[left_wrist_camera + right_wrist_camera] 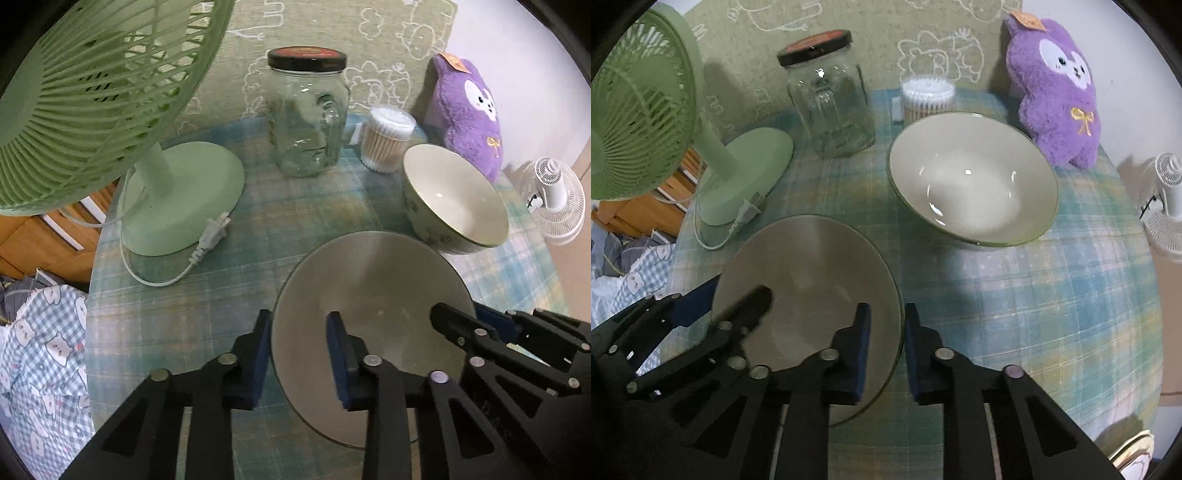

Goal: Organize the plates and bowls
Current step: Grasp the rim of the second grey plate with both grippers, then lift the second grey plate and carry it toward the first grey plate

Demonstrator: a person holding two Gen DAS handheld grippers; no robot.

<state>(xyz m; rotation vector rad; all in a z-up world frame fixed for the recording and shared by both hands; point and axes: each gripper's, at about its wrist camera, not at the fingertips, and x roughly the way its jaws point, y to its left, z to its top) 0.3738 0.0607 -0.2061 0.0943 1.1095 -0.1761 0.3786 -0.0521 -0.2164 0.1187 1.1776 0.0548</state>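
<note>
Jaws astride plate (812, 280) rim, right view only

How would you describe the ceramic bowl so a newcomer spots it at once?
Start at the purple plush toy at the back right of the plaid-covered table. Just in front of it sits the bowl: deep, glossy white inside with a green rim, unlike the flat, dull metal plate nearer the grippers.

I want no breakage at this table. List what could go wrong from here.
1. Both tongs, left and right, straddle opposite rims of the steel plate; uneven lifting may tilt it or let it slip.
2. The ceramic bowl sits just beyond the plate; a forward swing could knock it.
3. The fan's plug and cord lie loose near the plate's left side and could snag.
</note>
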